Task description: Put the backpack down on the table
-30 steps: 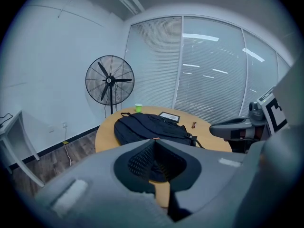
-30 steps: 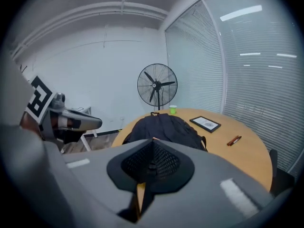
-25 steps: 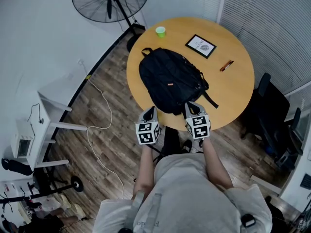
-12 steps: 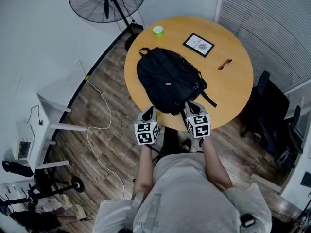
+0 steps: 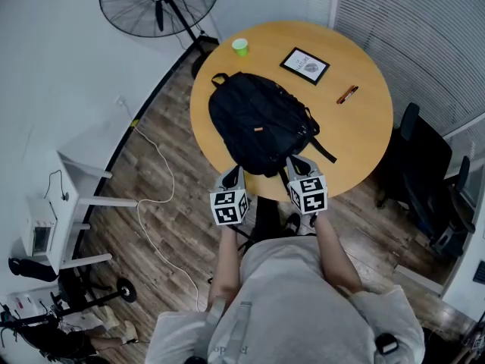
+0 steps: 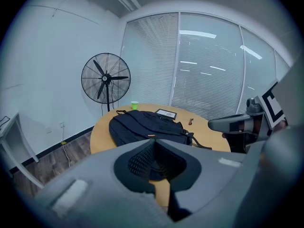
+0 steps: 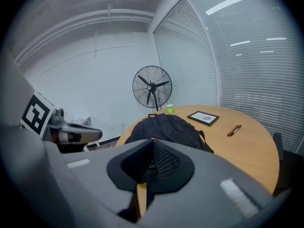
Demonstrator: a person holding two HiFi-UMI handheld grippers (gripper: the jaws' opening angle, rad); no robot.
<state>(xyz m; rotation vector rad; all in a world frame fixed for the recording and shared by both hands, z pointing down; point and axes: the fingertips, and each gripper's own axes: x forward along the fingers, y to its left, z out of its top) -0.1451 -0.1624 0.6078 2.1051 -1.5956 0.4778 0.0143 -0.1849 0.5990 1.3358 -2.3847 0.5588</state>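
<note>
Lying flat on the round bench (image 5: 364,127), the backpack (image 5: 258,123) looks fully set down, so the task seems done. The left gripper (image 5: 234,174) and the right gripper (image 5: 297,164) are clenched on nothing, just beside its near edge.

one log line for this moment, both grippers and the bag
backpack: lying on table | left gripper: jaws together, empty | right gripper: jaws together, empty | both at backpack's near end

We're in an office meeting room: a round wooden tabletop (image 5: 364,135) sits by glass walls hung with blinds (image 5: 424,44). Dark office chairs (image 5: 420,169) wait alongside, and a pedestal fan (image 5: 155,6) stands in the corner.
</note>
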